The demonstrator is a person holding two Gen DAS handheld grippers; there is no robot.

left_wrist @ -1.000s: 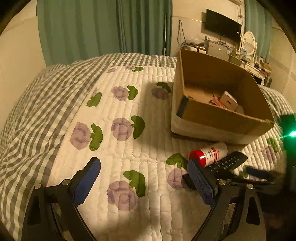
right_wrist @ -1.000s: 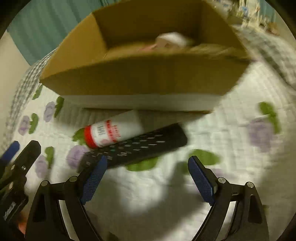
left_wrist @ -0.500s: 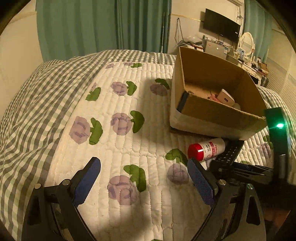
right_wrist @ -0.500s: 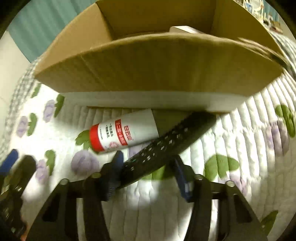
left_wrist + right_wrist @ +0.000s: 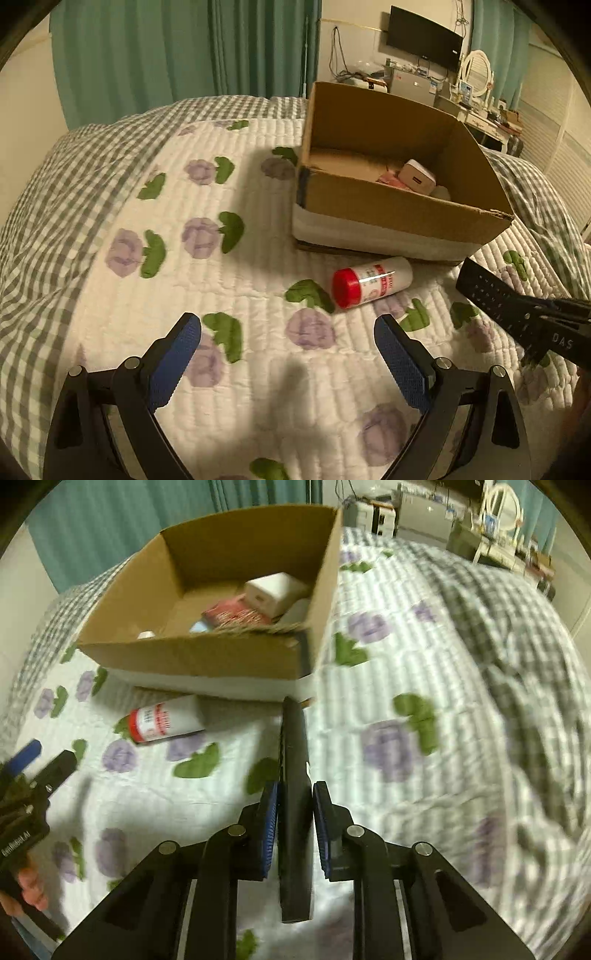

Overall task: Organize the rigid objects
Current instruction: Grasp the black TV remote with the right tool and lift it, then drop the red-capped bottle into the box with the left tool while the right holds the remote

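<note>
My right gripper [image 5: 294, 812] is shut on a black remote control [image 5: 293, 746] and holds it above the quilt, its far end near the box corner. The remote also shows in the left wrist view [image 5: 491, 295], off the bed at the right. A white bottle with a red cap [image 5: 371, 282] lies on its side on the quilt just in front of an open cardboard box [image 5: 399, 206]; it also shows in the right wrist view [image 5: 166, 720]. My left gripper [image 5: 288, 354] is open and empty, hovering short of the bottle.
The box [image 5: 192, 653] holds a white charger block [image 5: 275, 590], a red packet [image 5: 236, 614] and other small items. The bed has a floral quilt [image 5: 184, 258] over a checked blanket. A desk with a TV [image 5: 424, 37] stands behind.
My right gripper closed on the remote and lifted it off the quilt, turning it to point forward. The left gripper rose and pulled back a little; the bottle stayed put.
</note>
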